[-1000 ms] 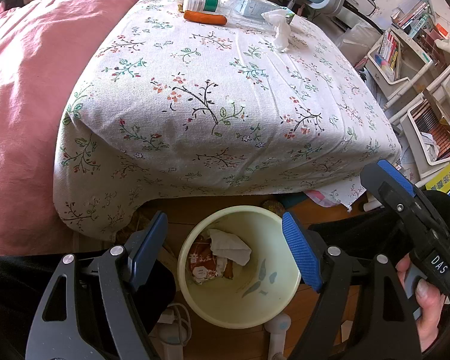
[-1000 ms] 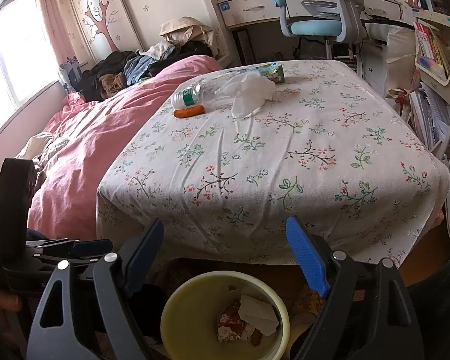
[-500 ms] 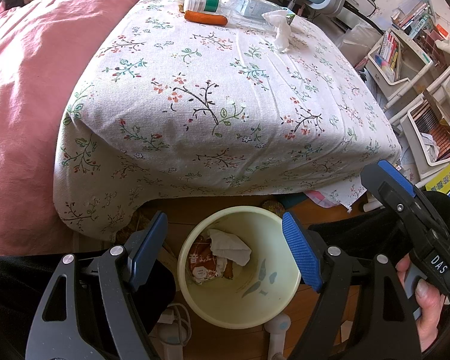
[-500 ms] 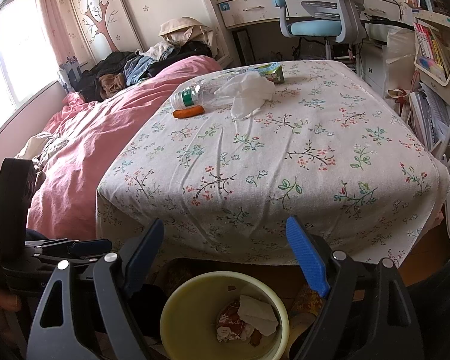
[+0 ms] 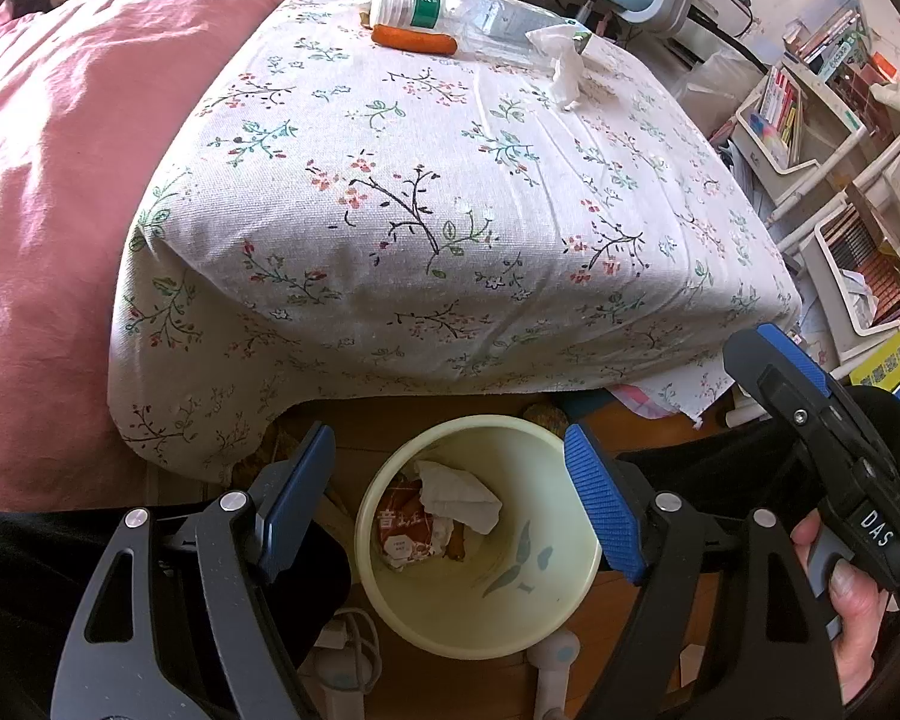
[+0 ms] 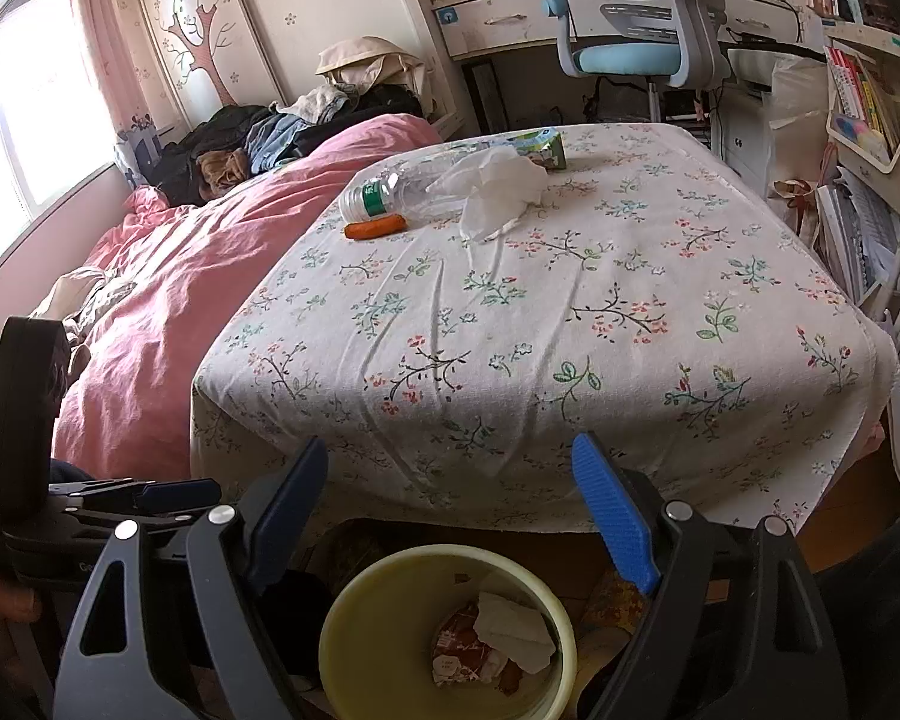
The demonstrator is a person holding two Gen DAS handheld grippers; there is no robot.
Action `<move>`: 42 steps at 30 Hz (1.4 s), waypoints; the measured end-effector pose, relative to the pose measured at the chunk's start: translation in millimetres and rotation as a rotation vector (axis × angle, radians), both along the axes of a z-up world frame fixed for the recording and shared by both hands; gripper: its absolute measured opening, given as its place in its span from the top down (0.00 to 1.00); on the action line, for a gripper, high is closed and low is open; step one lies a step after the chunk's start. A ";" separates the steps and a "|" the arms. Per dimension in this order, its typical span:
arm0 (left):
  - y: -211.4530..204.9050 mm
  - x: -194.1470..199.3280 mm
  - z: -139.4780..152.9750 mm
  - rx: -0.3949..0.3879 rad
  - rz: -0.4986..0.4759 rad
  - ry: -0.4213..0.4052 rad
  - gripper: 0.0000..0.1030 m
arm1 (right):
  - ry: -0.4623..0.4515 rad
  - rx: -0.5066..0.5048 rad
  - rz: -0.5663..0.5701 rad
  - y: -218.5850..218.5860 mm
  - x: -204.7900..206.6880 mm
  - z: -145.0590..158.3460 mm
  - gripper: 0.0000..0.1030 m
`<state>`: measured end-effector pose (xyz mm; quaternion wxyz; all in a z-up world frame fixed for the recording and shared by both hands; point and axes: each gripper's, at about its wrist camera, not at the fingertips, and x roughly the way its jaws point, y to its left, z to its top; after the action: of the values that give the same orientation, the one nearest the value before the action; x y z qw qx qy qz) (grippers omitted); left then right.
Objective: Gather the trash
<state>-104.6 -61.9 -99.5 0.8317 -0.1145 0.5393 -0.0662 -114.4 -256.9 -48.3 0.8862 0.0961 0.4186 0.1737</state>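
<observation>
Your left hand-held gripper (image 5: 450,498) hangs over the pale yellow bin (image 5: 480,612) on the floor, jaws apart and empty; your right hand-held gripper (image 6: 450,510) is also spread wide with nothing in it. The bin holds a crumpled tissue (image 5: 459,495) and a red wrapper (image 5: 405,531). On the far side of the flowered bench (image 6: 540,312) lie a plastic bottle (image 6: 402,189), an orange wrapper (image 6: 375,228), a white tissue (image 6: 498,186) and a green carton (image 6: 540,147). A pink bed cover (image 6: 180,300) lies just beside the bench.
</observation>
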 end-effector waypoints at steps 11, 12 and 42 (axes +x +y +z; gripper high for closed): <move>0.0 -0.2 0.0 0.000 0.000 0.000 0.27 | -0.003 0.000 -0.002 -1.6 0.5 0.5 0.22; 0.0 0.4 0.4 0.000 0.000 0.000 0.27 | -0.002 0.000 -0.002 -1.0 0.0 0.7 0.22; 0.2 -0.6 -0.1 0.000 0.002 -0.002 0.27 | -0.006 -0.004 -0.005 -3.7 1.9 1.6 0.22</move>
<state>-105.2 -61.7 -99.6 0.8323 -0.1147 0.5384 -0.0655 -112.5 -260.6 -46.7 0.8882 0.0948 0.4159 0.1706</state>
